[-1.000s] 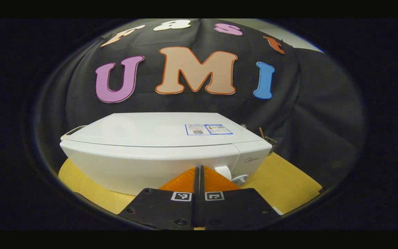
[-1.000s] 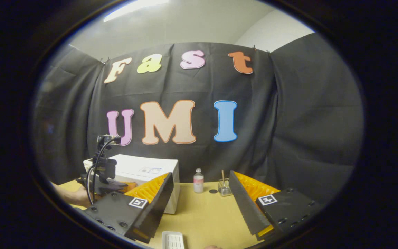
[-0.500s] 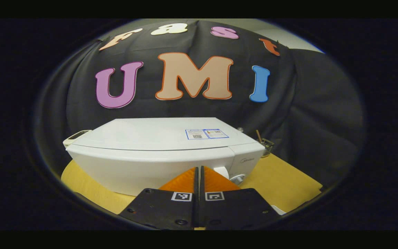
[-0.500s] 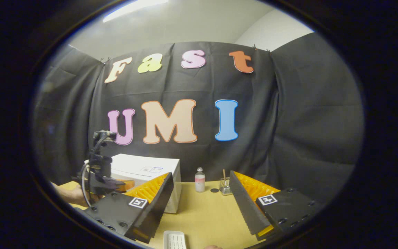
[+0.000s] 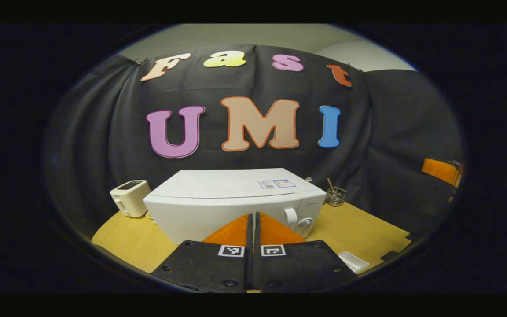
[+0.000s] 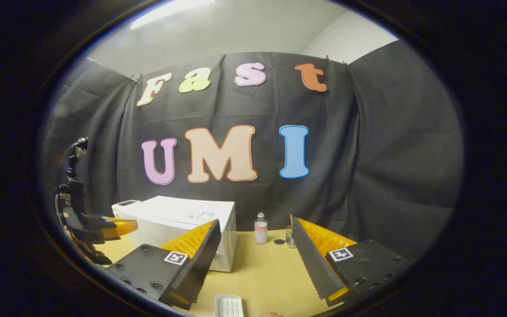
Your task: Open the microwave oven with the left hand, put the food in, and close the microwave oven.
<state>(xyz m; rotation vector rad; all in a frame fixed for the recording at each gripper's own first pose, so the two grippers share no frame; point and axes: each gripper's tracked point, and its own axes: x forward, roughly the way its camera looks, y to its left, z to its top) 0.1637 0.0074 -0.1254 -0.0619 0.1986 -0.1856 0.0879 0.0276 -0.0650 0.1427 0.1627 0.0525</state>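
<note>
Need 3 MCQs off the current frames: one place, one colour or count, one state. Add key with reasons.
1. Where is the toaster?
A. on top of the microwave
B. on the table, beside the microwave's left end in the left gripper view
C. inside the microwave

2. What colour is the microwave's casing?
A. white
B. black
C. red

3. How do the grippers stand?
A. both open
B. both shut
C. left gripper shut, right gripper open

Key: 1 B, it stands on the tabletop by that end. 2 A, top and front are white. 3 C, left fingers meet, right fingers stand wide apart.
</note>
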